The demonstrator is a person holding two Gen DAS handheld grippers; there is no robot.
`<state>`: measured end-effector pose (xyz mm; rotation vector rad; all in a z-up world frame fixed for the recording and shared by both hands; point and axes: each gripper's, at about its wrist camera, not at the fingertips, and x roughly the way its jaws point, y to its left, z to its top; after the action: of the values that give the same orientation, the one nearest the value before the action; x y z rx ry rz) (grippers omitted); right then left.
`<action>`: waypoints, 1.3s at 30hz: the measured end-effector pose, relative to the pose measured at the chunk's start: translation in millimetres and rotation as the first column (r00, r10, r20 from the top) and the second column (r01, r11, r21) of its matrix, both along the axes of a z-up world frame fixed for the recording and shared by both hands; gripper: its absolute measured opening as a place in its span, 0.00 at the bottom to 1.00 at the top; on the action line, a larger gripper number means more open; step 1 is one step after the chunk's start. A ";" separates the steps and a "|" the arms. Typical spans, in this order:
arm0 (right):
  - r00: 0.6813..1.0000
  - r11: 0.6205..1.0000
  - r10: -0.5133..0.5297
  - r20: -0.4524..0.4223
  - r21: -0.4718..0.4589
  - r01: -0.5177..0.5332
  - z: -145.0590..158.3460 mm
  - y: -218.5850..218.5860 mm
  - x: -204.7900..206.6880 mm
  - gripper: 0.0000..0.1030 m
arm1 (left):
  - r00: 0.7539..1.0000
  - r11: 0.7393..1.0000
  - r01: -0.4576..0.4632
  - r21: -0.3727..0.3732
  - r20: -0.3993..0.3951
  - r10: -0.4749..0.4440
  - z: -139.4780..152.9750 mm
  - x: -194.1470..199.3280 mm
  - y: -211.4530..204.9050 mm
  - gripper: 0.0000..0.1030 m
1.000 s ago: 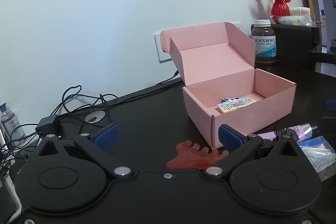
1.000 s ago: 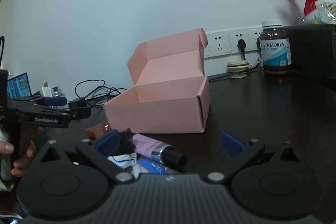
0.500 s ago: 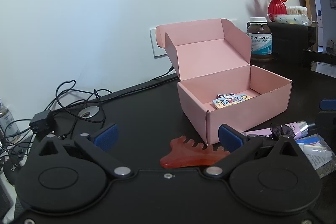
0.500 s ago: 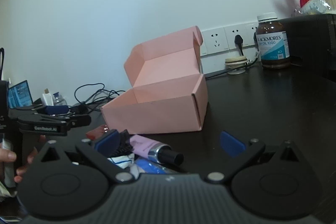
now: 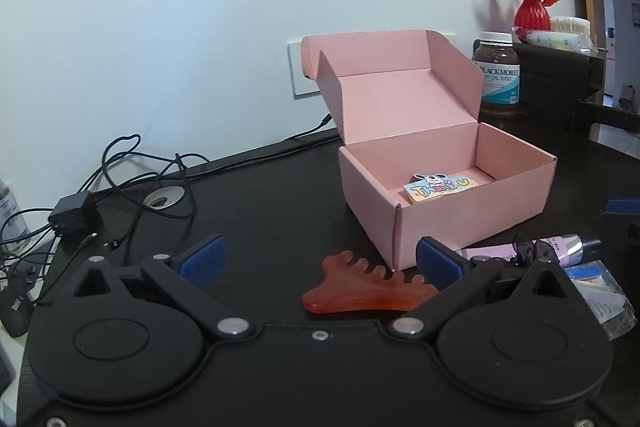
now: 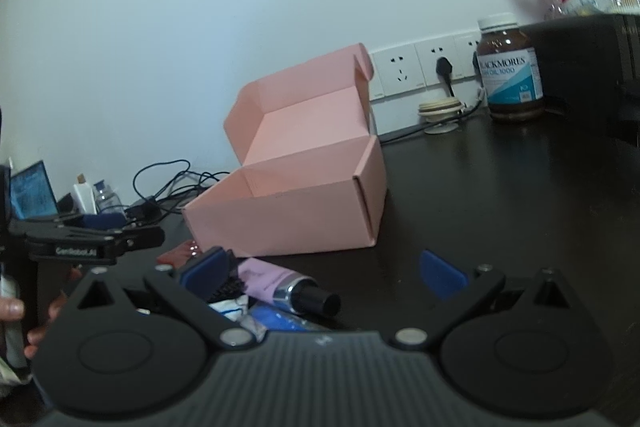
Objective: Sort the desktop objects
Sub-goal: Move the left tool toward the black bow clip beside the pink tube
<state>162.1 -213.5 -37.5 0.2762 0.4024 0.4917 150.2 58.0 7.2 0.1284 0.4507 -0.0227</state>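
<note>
An open pink cardboard box [image 5: 472, 211] [image 6: 288, 223] stands on the dark desk with its lid up; a colourful card [image 5: 440, 187] lies inside. In front of it lies a red comb-shaped scraper [image 5: 360, 293], close to my left gripper's right fingertip. My left gripper [image 5: 320, 259] is open and holds nothing. A lilac tube with a black cap [image 5: 560, 246] [image 6: 288, 287] and a clear plastic packet [image 5: 600, 287] lie right of the scraper. My right gripper [image 6: 320, 269] is open, its left finger just above the tube and a black brush-like item [image 6: 228, 285].
A brown supplement bottle [image 5: 498, 79] [image 6: 510, 67], a red vase of orange flowers [image 5: 530, 11] and a dark cabinet [image 5: 560, 83] stand at the back right. Tangled cables and a plug adapter [image 5: 74, 215] lie at the left. Wall sockets [image 6: 420, 69] sit behind the box.
My left gripper has risen and tilted down, so the box and scraper sit lower and nearer in view. My right gripper has shifted slightly towards the tube. Both stay open.
</note>
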 end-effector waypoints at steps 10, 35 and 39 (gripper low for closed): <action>1.000 1.000 0.018 0.000 -0.002 -0.018 -0.8 0.4 0.3 0.99 | 0.999 0.997 -0.018 0.076 -0.027 0.020 -1.1 -7.5 -9.6 1.00; 0.999 0.999 0.054 0.001 -0.004 -0.054 -1.7 1.1 0.4 0.99 | 0.982 0.983 0.176 -0.042 -0.057 -0.179 -0.3 -34.6 -21.4 1.00; 0.998 0.998 0.062 -0.002 0.000 -0.062 -1.9 1.0 1.0 0.99 | 0.981 0.982 0.183 -0.051 -0.053 -0.185 1.3 -29.5 -18.3 1.00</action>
<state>163.0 -212.5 -39.4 0.2651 0.4134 0.5520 120.8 39.7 8.5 0.1244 0.4944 -0.2188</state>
